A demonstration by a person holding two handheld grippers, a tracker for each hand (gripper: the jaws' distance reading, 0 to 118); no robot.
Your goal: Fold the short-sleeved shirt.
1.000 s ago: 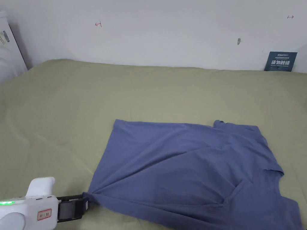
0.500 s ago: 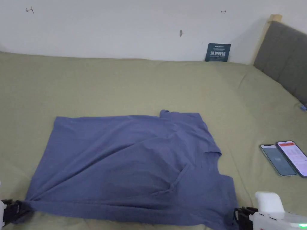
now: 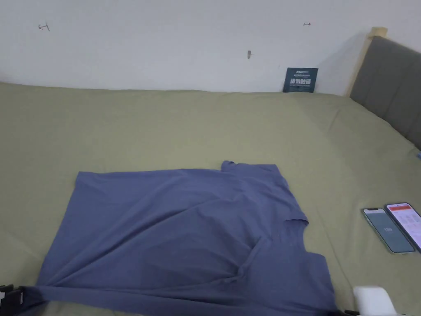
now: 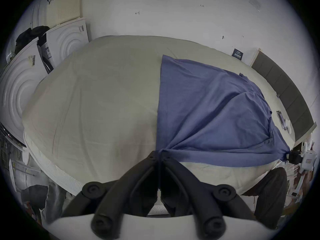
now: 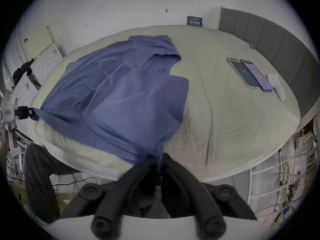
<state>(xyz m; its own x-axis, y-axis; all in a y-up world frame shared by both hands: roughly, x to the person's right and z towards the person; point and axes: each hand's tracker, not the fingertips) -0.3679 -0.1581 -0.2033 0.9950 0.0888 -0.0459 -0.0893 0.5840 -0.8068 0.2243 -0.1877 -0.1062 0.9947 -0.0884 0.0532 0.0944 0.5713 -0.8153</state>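
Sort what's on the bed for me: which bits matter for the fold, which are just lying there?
Job: shirt; left gripper and right gripper, each shut on a near corner.
Lying about: two phones, white object, sign.

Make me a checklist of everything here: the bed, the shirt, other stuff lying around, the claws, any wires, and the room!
Surface: bed with an olive-green sheet, lightly creased.
Job's things: blue shirt spread on the bed, wrinkled, near edge pulled taut between the two claws; not yet folded.
Clutter: two phones side by side on the bed, right of the shirt; a small white object beside them.
Grippers: left claw shut on the shirt's near left corner; right claw shut on the near right corner.
Cables: black wire on the floor beside the bed.
Surroundings: white wall, dark sign, grey headboard.
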